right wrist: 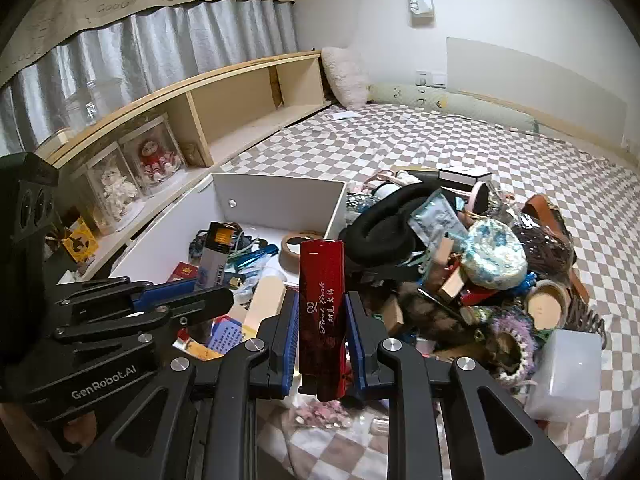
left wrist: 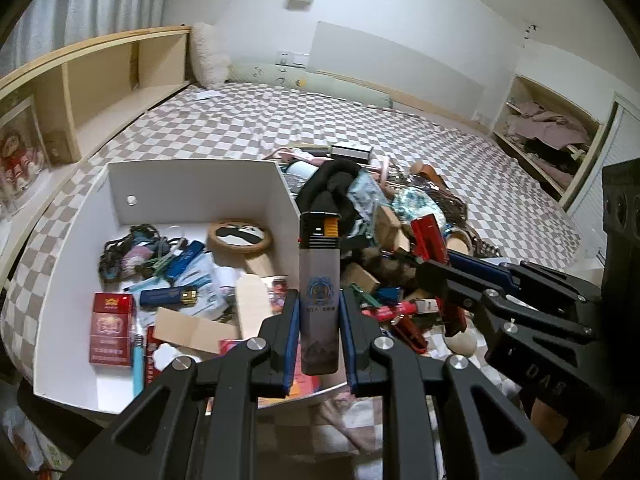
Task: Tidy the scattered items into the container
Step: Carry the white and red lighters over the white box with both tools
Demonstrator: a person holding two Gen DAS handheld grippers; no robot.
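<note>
My left gripper (left wrist: 319,316) is shut on a grey lighter (left wrist: 319,292) with a black and orange top, held upright above the near right corner of the white box (left wrist: 200,184). My right gripper (right wrist: 322,322) is shut on a red lighter (right wrist: 321,312) with white lettering, held upright just right of the box (right wrist: 280,196). Each gripper shows in the other's view: the right one (left wrist: 440,280) and the left one (right wrist: 216,300). The box holds red cigarette packs (left wrist: 110,328), blue lighters and a round wooden mirror (left wrist: 240,236). A pile of scattered items (right wrist: 460,264) lies on the bed to the right.
The checkered bed (left wrist: 248,120) carries the box and pile. A wooden shelf (right wrist: 240,96) with doll display cases (right wrist: 156,156) runs along the left. A translucent plastic box (right wrist: 568,368) lies at the pile's right. An open closet (left wrist: 548,136) stands far right.
</note>
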